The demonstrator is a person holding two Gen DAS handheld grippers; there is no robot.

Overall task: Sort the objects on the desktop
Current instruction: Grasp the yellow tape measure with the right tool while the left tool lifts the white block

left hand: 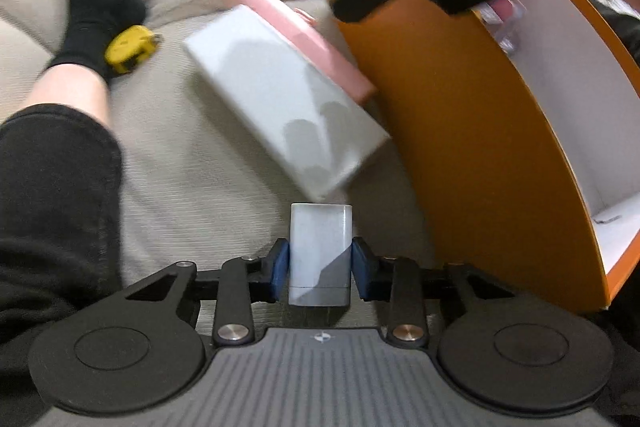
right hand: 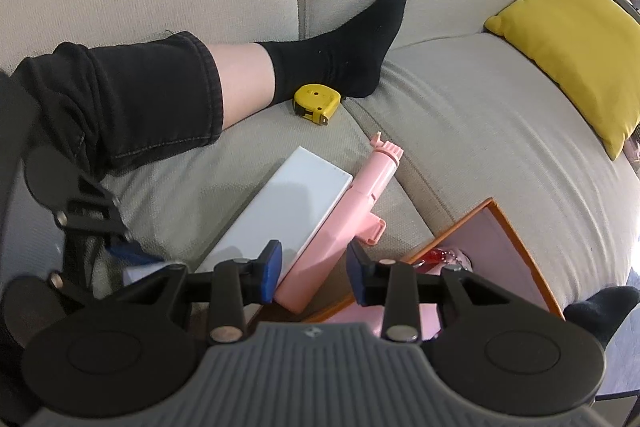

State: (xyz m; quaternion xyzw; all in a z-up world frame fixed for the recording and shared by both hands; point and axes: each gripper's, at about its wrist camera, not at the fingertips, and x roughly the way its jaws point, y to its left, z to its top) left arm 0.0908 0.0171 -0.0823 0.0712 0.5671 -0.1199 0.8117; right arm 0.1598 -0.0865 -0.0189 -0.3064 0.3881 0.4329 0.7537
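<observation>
My left gripper (left hand: 320, 265) is shut on a small white rounded block (left hand: 319, 251), which stands upright between its blue pads above the sofa seat. Just beyond it lie a flat white box (left hand: 280, 95) and a pink plastic gadget (left hand: 304, 31), side by side. My right gripper (right hand: 314, 269) is open and hovers over the near end of the pink gadget (right hand: 352, 211), with its pads clear of it. The white box (right hand: 288, 203) lies to the left of that gadget. An orange box (right hand: 492, 247) with an open top stands at the right.
A yellow tape measure (right hand: 317, 104) rests against a person's black-socked foot (right hand: 352, 39) on the beige sofa (right hand: 480, 131). The person's leg (right hand: 132, 95) lies across the left. A yellow cushion (right hand: 576, 55) sits at the far right. Several small items lie in the orange box (left hand: 460, 131).
</observation>
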